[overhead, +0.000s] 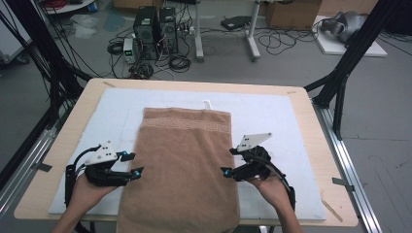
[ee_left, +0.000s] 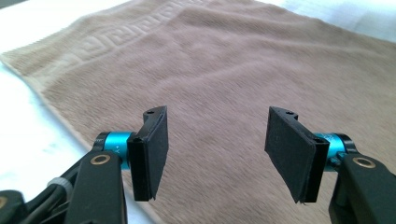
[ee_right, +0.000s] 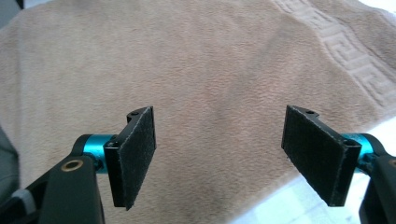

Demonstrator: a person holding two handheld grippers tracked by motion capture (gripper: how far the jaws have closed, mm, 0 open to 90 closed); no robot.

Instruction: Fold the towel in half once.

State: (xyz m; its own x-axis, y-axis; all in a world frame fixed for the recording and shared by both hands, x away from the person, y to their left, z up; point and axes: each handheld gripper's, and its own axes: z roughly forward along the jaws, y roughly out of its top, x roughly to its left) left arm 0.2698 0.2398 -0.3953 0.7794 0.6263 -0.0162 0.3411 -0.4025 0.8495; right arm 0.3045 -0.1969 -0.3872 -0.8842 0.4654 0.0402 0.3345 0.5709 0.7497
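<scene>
A brown towel [overhead: 184, 165] lies flat on a white mat [overhead: 272, 111], its patterned band at the far end and its near end hanging over the table's front edge. My left gripper [overhead: 133, 164] hovers at the towel's left edge, open, with nothing between its pads. In the left gripper view the towel [ee_left: 224, 70] spreads under the open left gripper [ee_left: 215, 151]. My right gripper [overhead: 229, 161] stands open at the towel's right edge. The right gripper view shows the towel [ee_right: 187, 65] and its edge beneath the empty, open right gripper [ee_right: 219, 156].
The white mat covers most of a wooden table [overhead: 316, 141]. A small white tag [overhead: 207, 104] sticks out at the towel's far edge. Black frame posts [overhead: 350, 53] stand at the table's sides. Computers [overhead: 155, 29] and cables lie on the floor beyond.
</scene>
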